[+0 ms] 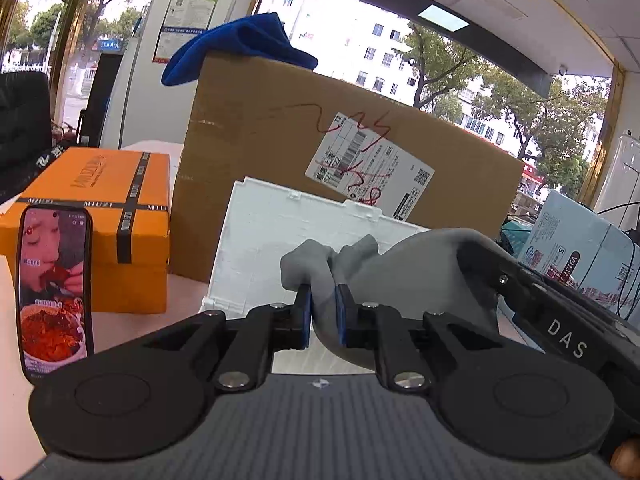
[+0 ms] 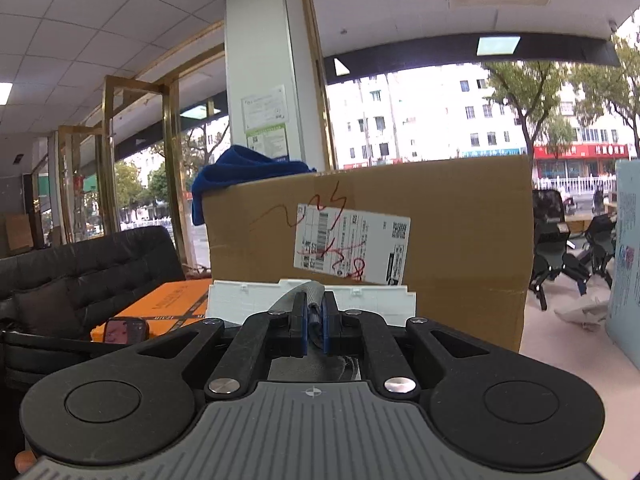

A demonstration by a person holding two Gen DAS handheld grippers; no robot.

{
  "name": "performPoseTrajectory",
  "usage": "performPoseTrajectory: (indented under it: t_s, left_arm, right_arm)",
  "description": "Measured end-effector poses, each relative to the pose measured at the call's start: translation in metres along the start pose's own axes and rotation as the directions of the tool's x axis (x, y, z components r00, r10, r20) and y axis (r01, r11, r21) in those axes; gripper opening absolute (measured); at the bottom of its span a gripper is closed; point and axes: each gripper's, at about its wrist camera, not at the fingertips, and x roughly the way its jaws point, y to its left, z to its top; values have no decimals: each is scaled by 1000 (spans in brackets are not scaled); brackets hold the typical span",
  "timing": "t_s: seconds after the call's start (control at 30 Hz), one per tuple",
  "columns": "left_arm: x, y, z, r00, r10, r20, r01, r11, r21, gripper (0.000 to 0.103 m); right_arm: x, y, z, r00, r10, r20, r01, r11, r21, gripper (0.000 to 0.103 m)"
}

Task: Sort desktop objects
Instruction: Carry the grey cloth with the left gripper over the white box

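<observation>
A grey cloth (image 1: 404, 264) is stretched in the air between both grippers. My left gripper (image 1: 324, 312) is shut on one bunched end of it. In the left wrist view the other gripper's black body (image 1: 560, 320) reaches in from the right, gripping the far end. My right gripper (image 2: 316, 320) is shut on a folded edge of the grey cloth (image 2: 314, 300). Behind the cloth stands a white plastic bin (image 1: 256, 248), also seen as a white plastic bin (image 2: 240, 300) in the right wrist view. How much of the cloth hangs below is hidden.
A big cardboard box (image 1: 280, 152) with a blue towel (image 1: 240, 48) on top stands behind the bin. An orange box (image 1: 100, 208) and a propped phone (image 1: 54, 292) sit at the left. A pale blue carton (image 1: 576, 248) is at the right. A black sofa (image 2: 80, 272) lies beyond.
</observation>
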Motion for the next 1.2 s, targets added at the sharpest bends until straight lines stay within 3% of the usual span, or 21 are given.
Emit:
performPoseTrajectory:
  t_s: [0.23,0.47,0.83,1.2]
  left_arm:
    - [2,-2,-3,998,8,-69,-8,1000,-1,12]
    - [16,-4,-9,989,39,-143,-39,999,4,15]
    - [5,2,-11,981,42,-192,-48,998,-28,15]
    - [5,9,-16,969,44,-243,-62,996,-67,16]
  right_arm:
    - [6,-21,-14,984,23,-178,-2,993,117,6]
    - [16,-25,-33,958,-6,-287,40,993,113,7]
    - [27,-25,-33,925,17,-380,23,995,99,7]
    - [36,-20,-43,897,-18,-443,38,999,36,7]
